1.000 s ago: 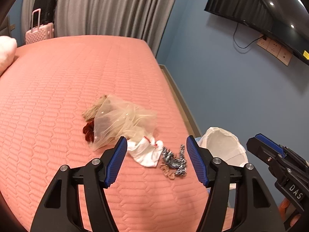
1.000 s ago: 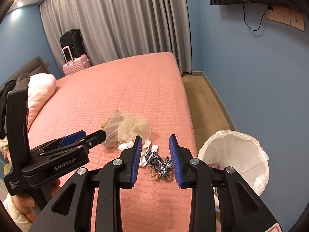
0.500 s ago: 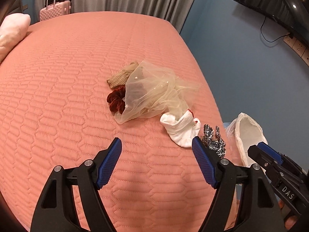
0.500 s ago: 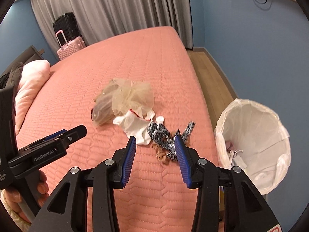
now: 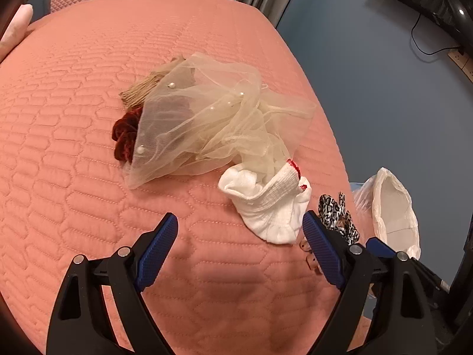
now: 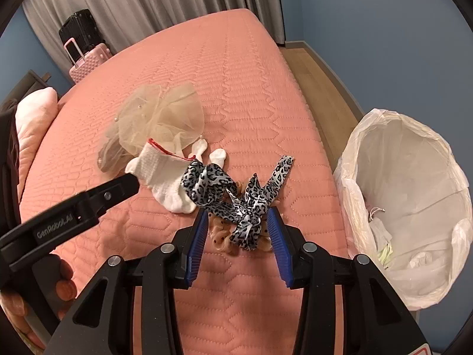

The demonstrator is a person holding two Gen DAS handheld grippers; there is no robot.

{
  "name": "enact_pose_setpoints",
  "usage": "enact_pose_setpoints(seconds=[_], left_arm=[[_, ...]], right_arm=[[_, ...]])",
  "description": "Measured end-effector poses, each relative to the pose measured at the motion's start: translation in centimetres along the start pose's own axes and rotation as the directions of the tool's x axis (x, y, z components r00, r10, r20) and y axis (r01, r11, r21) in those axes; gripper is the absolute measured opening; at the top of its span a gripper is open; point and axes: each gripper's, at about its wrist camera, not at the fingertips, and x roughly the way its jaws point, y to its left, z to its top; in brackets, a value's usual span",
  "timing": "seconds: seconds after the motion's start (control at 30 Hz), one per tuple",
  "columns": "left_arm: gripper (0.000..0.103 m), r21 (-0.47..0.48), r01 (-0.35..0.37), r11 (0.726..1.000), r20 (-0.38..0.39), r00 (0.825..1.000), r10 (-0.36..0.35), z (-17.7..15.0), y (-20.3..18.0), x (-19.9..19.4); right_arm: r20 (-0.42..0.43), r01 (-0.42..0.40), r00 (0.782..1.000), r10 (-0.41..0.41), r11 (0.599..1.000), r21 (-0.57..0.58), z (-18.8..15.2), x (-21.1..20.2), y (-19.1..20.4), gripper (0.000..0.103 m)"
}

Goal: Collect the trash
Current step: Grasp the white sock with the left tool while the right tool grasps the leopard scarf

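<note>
On the pink quilted bed lie a cream tulle veil with pearls, a dark red scrunchie, a white sock and a leopard-print ribbon. My left gripper hovers low over the bed, its jaws opening wide; the sock's near end lies just beyond its tips, untouched. My right gripper is open, with the ribbon's knot and a peach curly piece lying between its blue pads, which are not pressing on them. One of the left gripper's fingers reaches the sock.
A bin with a white liner stands on the floor right of the bed edge, some scraps inside. A tan knit piece lies behind the veil. A pink pillow and a pink suitcase sit at the far left.
Both grippers have come down and forward toward the pile on the bed. The left jaws have spread wider; the right jaws have widened a little and now straddle the ribbon.
</note>
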Motion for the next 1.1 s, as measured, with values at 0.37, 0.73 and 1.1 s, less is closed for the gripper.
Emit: enact_pose_setpoints(seconds=[0.37, 0.73, 1.1], left_arm=[[0.035, 0.015, 0.028, 0.999, -0.036, 0.999, -0.027, 0.4, -0.8, 2.7], [0.015, 0.021, 0.042, 0.999, 0.033, 0.999, -0.043, 0.3, -0.9, -0.7], [0.015, 0.064, 0.077, 0.995, 0.154, 0.984, -0.086, 0.9, -3.4, -7.8]], right_arm=[[-0.045, -0.02, 0.999, 0.02, 1.0, 0.009, -0.2, 2.7, -0.4, 0.03], [0.019, -0.074, 0.997, 0.073, 0.997, 0.005, 0.5, -0.6, 0.4, 0.013], [0.183, -0.114, 0.976, 0.116, 0.993, -0.021, 2.0, -9.7, 1.4, 0.013]])
